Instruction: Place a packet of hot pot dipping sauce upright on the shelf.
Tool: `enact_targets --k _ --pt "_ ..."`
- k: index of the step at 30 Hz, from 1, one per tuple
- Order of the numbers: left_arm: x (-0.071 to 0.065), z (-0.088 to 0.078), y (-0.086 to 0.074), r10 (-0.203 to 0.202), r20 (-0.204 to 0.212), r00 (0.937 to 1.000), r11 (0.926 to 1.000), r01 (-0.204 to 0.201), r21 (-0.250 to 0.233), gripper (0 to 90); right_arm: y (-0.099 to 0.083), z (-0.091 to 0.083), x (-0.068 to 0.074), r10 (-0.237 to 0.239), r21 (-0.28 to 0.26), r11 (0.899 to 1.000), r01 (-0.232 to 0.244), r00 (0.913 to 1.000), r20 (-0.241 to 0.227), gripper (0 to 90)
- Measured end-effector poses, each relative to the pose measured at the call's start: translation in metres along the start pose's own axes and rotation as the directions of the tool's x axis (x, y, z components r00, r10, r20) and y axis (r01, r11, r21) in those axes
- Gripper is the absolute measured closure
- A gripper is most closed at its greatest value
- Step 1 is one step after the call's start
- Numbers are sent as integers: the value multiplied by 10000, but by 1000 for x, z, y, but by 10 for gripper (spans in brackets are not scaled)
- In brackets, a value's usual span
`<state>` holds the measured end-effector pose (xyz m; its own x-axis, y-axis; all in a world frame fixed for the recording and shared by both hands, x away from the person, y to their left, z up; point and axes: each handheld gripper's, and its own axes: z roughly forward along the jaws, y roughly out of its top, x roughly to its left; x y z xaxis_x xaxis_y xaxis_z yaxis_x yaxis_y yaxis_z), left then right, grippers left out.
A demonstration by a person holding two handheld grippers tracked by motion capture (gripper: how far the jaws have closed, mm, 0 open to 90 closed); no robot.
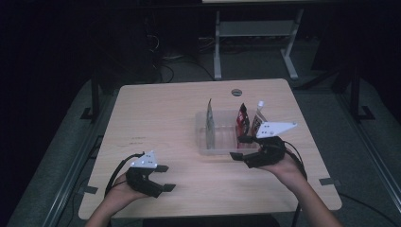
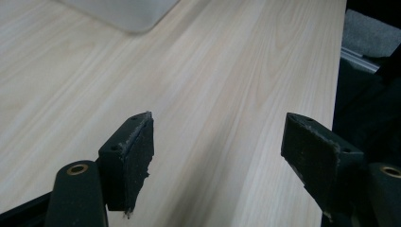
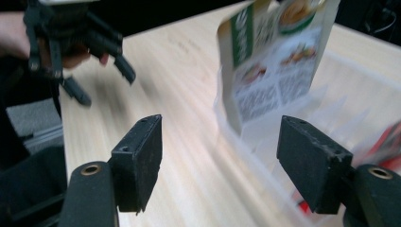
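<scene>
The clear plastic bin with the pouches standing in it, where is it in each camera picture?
High view: clear bin right of centre, by the right gripper.
Left gripper view: a blurred pale corner at the top edge, probably the bin.
Right gripper view: right half, bin wall between the jaws.
Shared landmark: the wooden table.

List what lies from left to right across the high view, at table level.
Left claw → green-and-white packet standing in the clear tray → red-and-black packet → white-capped pouch. The right claw sits at the clear tray near edge, overlapping the packets' span, so it is left out of the order.
</scene>
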<state>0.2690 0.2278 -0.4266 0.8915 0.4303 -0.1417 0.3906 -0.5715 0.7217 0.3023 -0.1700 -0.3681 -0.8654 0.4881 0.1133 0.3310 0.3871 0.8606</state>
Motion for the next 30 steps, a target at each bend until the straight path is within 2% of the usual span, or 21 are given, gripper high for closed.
enact_targets --k 5,12,19,22,26,30 --pt "-2 -7 -12 -107 -239 9997 9997 112 226 252 -21 -4 4 -196 516 9985 170 9985 518 285" --pt "-3 -20 -30 -235 -762 9968 9993 257 281 245 -48 -15 0 67 658 9977 -141 9937 1123 259" --pt "-1 -22 -42 237 -1601 9868 9934 -53 1143 224 -77 -30 -9 658 651 9948 -780 9829 1720 239" --pt "4 -20 -42 180 -1700 9853 9931 21 1171 219 -88 -34 -16 782 735 9928 -941 9776 1955 233" --pt "11 -20 -44 38 -1838 9830 9934 173 1131 216 -95 -31 -27 1078 693 9900 -1231 9752 1932 216" --pt "14 -19 -47 -112 -1810 9834 9930 322 1133 216 -98 -27 -30 717 1192 9879 -987 9744 2129 195"
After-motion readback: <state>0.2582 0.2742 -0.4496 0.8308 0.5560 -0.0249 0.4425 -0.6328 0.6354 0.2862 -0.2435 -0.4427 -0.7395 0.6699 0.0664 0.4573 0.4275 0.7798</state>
